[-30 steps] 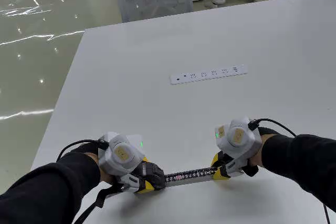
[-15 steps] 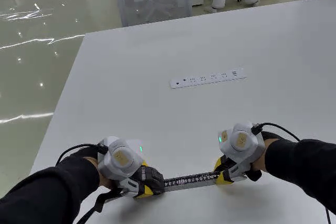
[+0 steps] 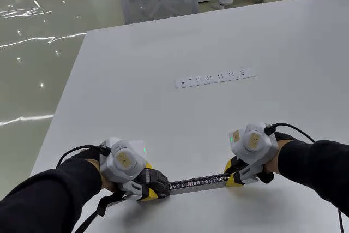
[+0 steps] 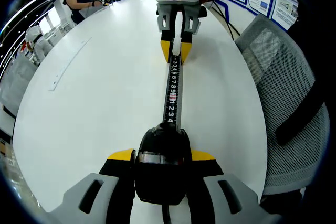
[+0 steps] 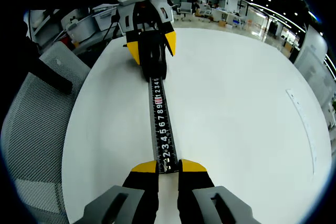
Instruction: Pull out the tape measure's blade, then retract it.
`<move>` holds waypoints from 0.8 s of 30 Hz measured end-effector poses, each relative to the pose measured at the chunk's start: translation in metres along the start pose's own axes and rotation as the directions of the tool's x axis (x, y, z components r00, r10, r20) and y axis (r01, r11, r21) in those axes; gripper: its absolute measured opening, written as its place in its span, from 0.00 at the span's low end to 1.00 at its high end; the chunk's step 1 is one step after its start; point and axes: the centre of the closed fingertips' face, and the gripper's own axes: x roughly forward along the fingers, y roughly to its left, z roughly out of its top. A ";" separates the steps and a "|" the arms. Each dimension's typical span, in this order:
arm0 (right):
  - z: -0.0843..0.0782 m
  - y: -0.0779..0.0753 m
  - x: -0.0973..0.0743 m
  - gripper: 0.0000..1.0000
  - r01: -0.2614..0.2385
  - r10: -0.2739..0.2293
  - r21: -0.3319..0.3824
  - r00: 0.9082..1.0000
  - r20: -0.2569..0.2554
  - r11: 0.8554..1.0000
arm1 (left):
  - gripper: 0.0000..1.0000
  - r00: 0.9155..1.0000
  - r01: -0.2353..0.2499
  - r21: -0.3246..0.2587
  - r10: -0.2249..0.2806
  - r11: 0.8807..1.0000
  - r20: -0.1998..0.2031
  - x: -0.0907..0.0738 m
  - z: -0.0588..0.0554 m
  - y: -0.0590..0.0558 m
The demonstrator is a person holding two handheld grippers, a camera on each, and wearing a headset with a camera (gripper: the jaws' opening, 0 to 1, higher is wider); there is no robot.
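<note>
White counter (image 3: 163, 53) carrying a power strip (image 3: 215, 77) toward its middle and, along its near edge, the left hand-held gripper (image 3: 146, 187) clenched on the black tape measure (image 4: 163, 166) and the right hand-held gripper (image 5: 168, 166) pinching the tip of the numbered blade (image 5: 160, 124), which stretches straight between them.

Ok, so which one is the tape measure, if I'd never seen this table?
Find the big white table, then its near edge where two grippers face each other. The tape measure is the chunky black case held in the left gripper, with a numbered blade running to the right gripper; the power strip farther back is flat and white.
</note>
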 end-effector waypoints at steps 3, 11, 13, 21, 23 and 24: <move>-0.001 0.000 -0.001 0.08 0.005 -0.005 0.002 1.000 0.006 1.000 | 0.32 1.000 -0.001 0.001 0.001 1.000 0.000 0.000 0.000 0.000; -0.007 -0.002 -0.005 0.08 0.008 -0.008 0.008 1.000 0.008 1.000 | 0.32 1.000 -0.001 0.000 0.001 1.000 0.005 0.000 0.000 0.000; -0.008 -0.002 -0.006 0.08 0.006 -0.006 0.010 1.000 0.006 1.000 | 0.32 1.000 -0.003 0.000 0.003 1.000 0.006 -0.001 0.000 0.000; -0.013 -0.002 -0.008 0.08 0.003 -0.003 0.016 1.000 0.004 1.000 | 0.32 1.000 -0.003 0.000 0.003 1.000 0.008 0.000 0.000 0.000; -0.014 -0.002 -0.008 0.08 0.003 -0.003 0.017 1.000 0.004 1.000 | 0.32 1.000 -0.004 -0.001 0.004 1.000 0.008 0.000 0.000 0.000; -0.014 -0.002 -0.009 0.08 0.003 -0.003 0.019 1.000 0.004 1.000 | 0.32 1.000 -0.005 -0.001 0.005 1.000 0.009 0.000 0.000 0.000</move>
